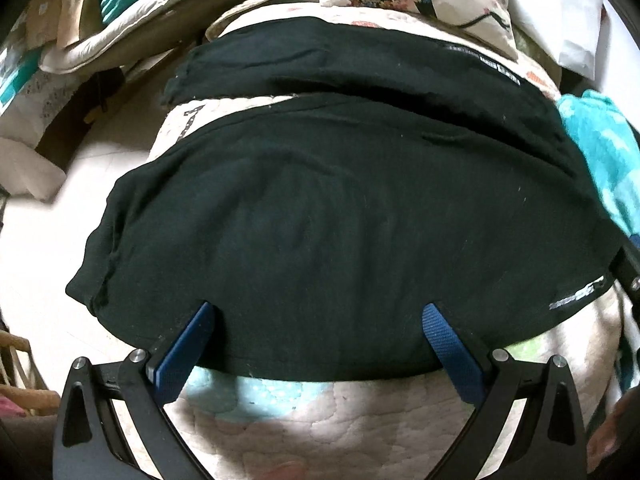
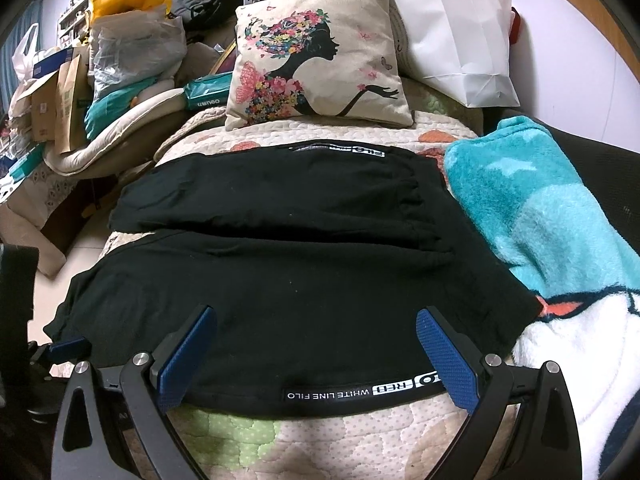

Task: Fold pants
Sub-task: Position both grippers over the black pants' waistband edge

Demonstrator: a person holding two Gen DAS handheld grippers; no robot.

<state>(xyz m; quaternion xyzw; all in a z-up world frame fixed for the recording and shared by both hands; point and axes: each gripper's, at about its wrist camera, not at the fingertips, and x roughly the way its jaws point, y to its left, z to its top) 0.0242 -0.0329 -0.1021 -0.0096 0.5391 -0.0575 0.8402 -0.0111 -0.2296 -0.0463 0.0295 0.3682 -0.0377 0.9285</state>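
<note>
both claws, left claw (image 1: 320, 320) and right claw (image 2: 316, 322), gaping: pinch the pants (image 2: 280, 280) near hem evenly, lift toward the pillow (image 2: 320, 56).

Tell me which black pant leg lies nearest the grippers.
The near pant leg, its edge between both grippers' open fingers; the far pant leg lies toward the pillow.

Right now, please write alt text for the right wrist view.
Black pants lie spread flat on a quilted bed, the open right gripper over their near edge. A teal blanket lies right, a floral pillow behind.
</note>
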